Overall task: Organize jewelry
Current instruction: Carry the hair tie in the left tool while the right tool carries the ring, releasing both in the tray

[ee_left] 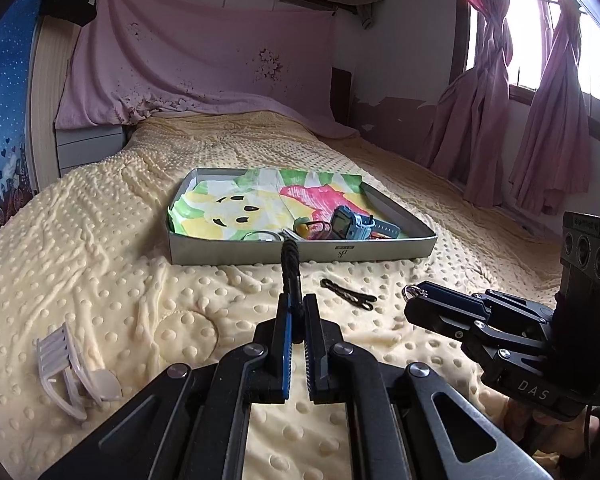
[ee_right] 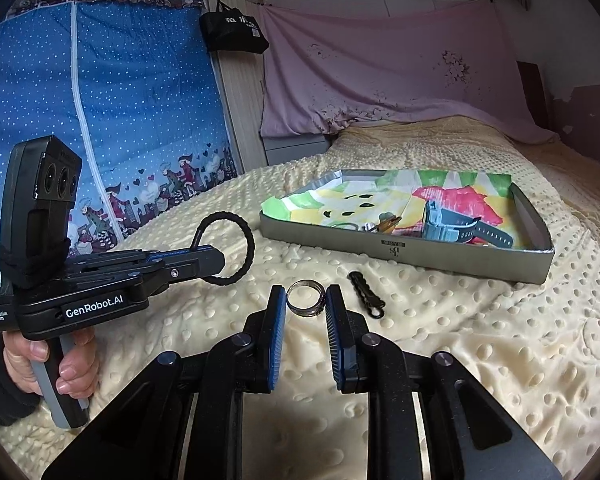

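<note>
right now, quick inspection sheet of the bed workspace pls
surface: yellow dotted blanket over the bed, lumpy.
job's things: grey tray lined with coloured paper, holding a blue watch and small pieces too jumbled to name; black hair tie in the left claw; silver ring between the right claw fingers; black hair clip lying on the blanket near the tray.
clutter: white claw clip on the blanket, apart from the tray.
grippers: left shut on the hair tie; right closed on the ring.
cables: nothing seen on the bed.
surroundings: pink sheet, pink curtains, blue wardrobe cover.
</note>
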Available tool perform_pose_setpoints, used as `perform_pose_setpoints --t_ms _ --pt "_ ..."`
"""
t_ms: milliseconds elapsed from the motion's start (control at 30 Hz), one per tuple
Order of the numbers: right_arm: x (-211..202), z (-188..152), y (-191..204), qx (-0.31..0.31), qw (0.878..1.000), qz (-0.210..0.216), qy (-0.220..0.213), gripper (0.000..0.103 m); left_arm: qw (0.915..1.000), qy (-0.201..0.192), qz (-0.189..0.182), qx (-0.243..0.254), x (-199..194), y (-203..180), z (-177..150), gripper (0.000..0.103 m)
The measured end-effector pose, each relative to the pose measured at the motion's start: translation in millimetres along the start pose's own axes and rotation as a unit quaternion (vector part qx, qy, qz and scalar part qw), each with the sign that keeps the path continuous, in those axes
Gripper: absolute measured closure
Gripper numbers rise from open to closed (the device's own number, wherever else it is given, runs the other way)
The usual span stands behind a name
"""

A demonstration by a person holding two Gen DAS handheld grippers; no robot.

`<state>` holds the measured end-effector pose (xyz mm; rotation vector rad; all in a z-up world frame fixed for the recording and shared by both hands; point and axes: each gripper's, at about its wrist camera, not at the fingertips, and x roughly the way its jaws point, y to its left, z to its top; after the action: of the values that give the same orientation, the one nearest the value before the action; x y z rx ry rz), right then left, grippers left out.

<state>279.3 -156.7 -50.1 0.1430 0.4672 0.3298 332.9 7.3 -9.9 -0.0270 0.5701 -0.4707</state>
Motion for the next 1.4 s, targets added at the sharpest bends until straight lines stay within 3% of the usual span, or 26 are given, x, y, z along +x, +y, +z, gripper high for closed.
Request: perform_pose_setpoints --t_ms 267,500,933,1400 --pt "35 40 -30 0.029 0.999 -0.018 0.0 0.085 0.9993 -0.019 0.011 -0.031 34 13 40 0.097" --pt "82 63 -48 0.034 0.998 -0.049 0.023 0.085 0.9979 0.0 0.019 -0.063 74 35 60 0.097" --pt "125 56 -59 0.04 0.992 -0.078 0.087 0.085 0.9927 0.069 0.007 -0.099 125 47 58 0.097" --pt "124 53 -61 0.043 0.993 -0.076 0.084 0.085 0.9932 0.068 0.034 -0.088 124 42 53 0.097"
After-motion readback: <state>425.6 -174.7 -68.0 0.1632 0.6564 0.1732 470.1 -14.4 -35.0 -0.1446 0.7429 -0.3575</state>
